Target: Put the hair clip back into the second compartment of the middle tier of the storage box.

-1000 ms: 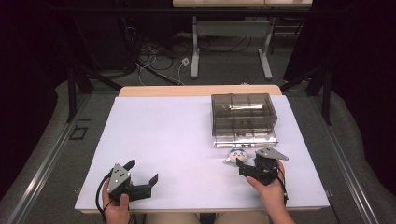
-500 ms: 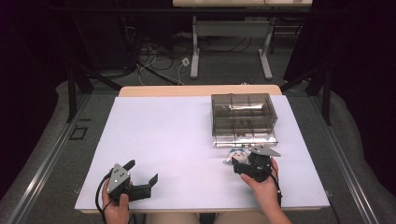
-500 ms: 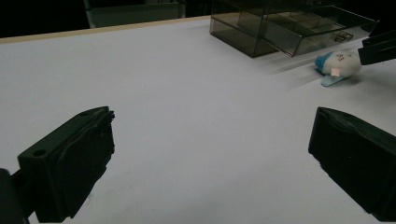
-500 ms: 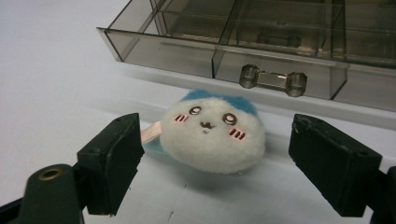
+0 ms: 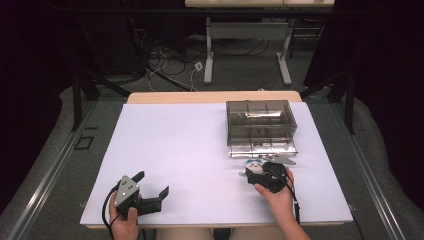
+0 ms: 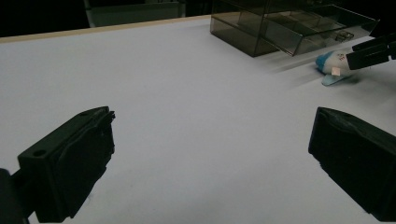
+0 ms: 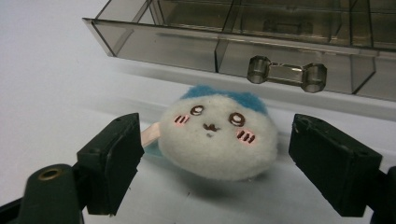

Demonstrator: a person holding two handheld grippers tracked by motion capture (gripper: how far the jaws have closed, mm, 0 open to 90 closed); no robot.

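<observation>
So far nothing is gripped. At the left, the left gripper [image 5: 152, 196] rests near the front edge of the white counter [image 5: 180, 145], its jaws wide apart with bare surface between them, well away from the work. Moving right, the small plush toy [image 7: 218, 135], a white round face with blue ears and pink cheeks, lies on the counter just in front of the smoky clear plastic drawer box [image 5: 260, 125]. The box's bottom drawer [image 7: 233, 44] stands pulled out toward the person, its handle [image 7: 286, 73] just behind the toy. The right gripper [image 7: 215, 163] sits over the toy with its jaws apart, one on each side of it; neither visibly touches it. By my reading, the drawer is already opened and the grasp is lined up; closing on the plush, lifting it into a drawer compartment and shutting the drawer are left.
</observation>
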